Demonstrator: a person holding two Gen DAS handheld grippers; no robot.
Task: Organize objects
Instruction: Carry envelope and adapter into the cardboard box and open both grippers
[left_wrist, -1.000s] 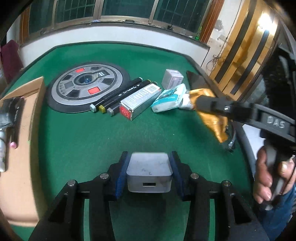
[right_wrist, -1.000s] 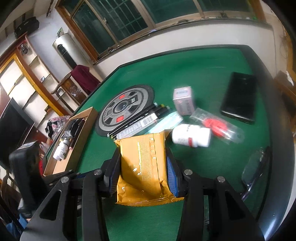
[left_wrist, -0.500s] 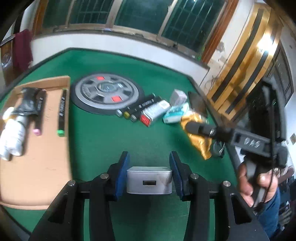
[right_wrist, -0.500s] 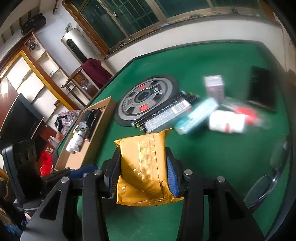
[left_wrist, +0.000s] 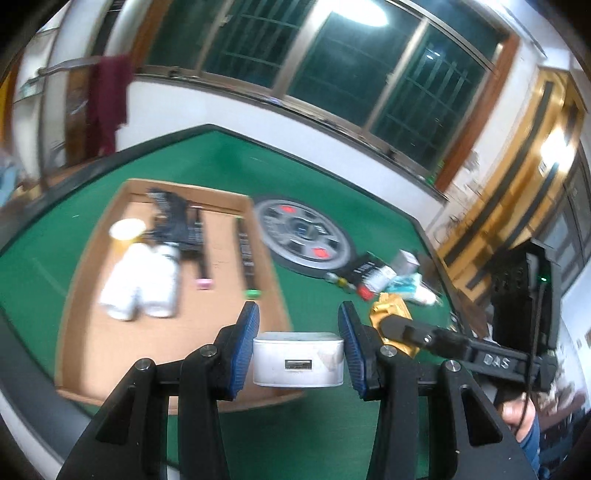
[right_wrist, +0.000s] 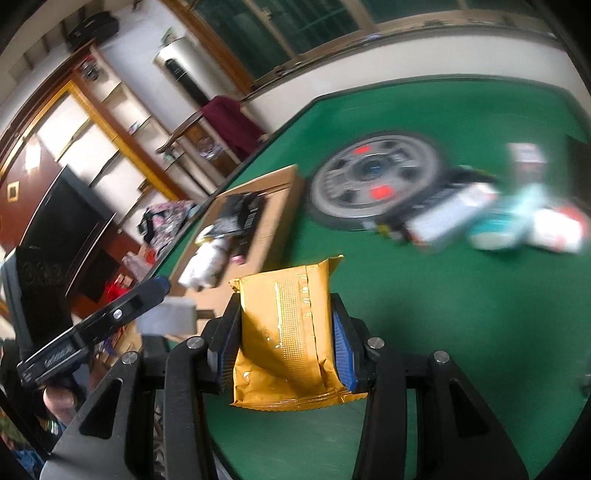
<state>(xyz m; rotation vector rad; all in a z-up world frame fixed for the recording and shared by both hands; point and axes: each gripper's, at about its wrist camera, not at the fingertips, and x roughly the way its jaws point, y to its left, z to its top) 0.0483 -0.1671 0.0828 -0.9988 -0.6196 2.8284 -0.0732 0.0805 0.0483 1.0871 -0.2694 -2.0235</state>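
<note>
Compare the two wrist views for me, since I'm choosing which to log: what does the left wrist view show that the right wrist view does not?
Only the left wrist view shows the USB port on the white charger clamped in the left hand-held gripper.

Only the right wrist view shows the whole gold foil packet clamped in the right hand-held gripper, plus the wooden shelves and dark screen.

Both show the green table, the cardboard tray with white bottles, and the grey wheel-shaped disc.

Bright ceiling glare, motion-blurred fisheye views
</note>
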